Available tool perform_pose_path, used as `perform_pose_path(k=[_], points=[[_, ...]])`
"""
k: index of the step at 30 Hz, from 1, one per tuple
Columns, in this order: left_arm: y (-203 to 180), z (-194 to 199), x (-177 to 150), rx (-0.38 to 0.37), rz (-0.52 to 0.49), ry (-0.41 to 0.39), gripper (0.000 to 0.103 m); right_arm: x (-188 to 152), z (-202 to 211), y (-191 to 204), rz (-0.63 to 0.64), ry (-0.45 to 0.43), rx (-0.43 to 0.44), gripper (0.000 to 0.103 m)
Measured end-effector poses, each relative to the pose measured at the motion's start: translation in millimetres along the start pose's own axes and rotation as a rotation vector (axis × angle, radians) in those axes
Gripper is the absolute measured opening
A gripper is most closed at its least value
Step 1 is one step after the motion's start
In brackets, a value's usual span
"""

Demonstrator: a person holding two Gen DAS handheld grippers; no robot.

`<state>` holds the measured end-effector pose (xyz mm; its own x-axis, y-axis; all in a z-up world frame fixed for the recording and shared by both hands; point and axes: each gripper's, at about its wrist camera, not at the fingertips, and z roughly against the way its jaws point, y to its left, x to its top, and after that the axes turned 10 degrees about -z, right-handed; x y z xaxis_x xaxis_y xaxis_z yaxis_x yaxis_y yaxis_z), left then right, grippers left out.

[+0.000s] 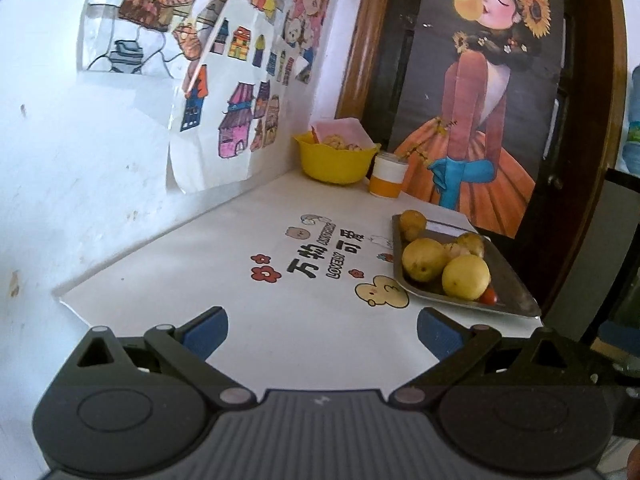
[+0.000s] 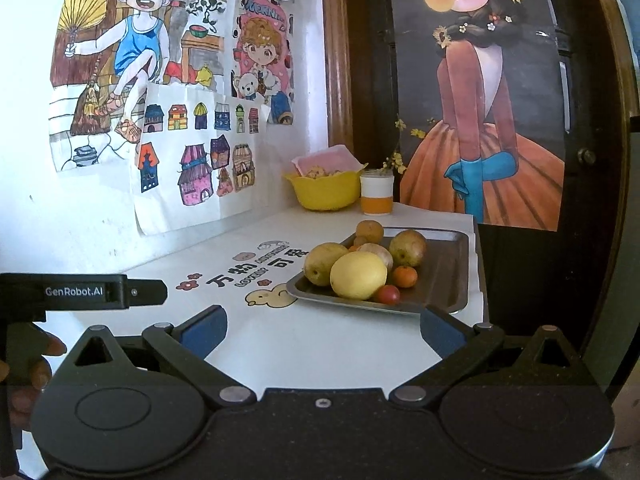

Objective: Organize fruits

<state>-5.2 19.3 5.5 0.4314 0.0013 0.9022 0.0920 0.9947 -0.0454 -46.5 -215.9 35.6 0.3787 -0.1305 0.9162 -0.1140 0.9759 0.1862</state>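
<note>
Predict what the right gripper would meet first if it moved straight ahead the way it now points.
Probably the near edge of the metal tray, then the large yellow lemon. The right gripper is open and empty; its height over the white table is unclear.

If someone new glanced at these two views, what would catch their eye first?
Probably the metal tray of fruit at the table's right edge, with a big yellow lemon at the front and a small red tomato beside it. Behind it, a yellow bowl sits in the back corner. Both the left gripper and the right gripper are open and empty.
</note>
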Motion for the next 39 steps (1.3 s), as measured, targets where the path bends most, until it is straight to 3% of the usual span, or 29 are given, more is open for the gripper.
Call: perform_pose_path(k=[19, 39], points=[[-23.2, 2.0, -21.2, -0.011, -0.095, -0.030, 0.103, -14.8, -7.1, -12.1, -0.043, -0.073, -0.106, 0.102], [-18.0, 4.4, -24.9, 0.003, -0.074, -0.022, 0.103, -17.8, -7.2, -8.1, -0.030, -0.057, -0.095, 0.102]])
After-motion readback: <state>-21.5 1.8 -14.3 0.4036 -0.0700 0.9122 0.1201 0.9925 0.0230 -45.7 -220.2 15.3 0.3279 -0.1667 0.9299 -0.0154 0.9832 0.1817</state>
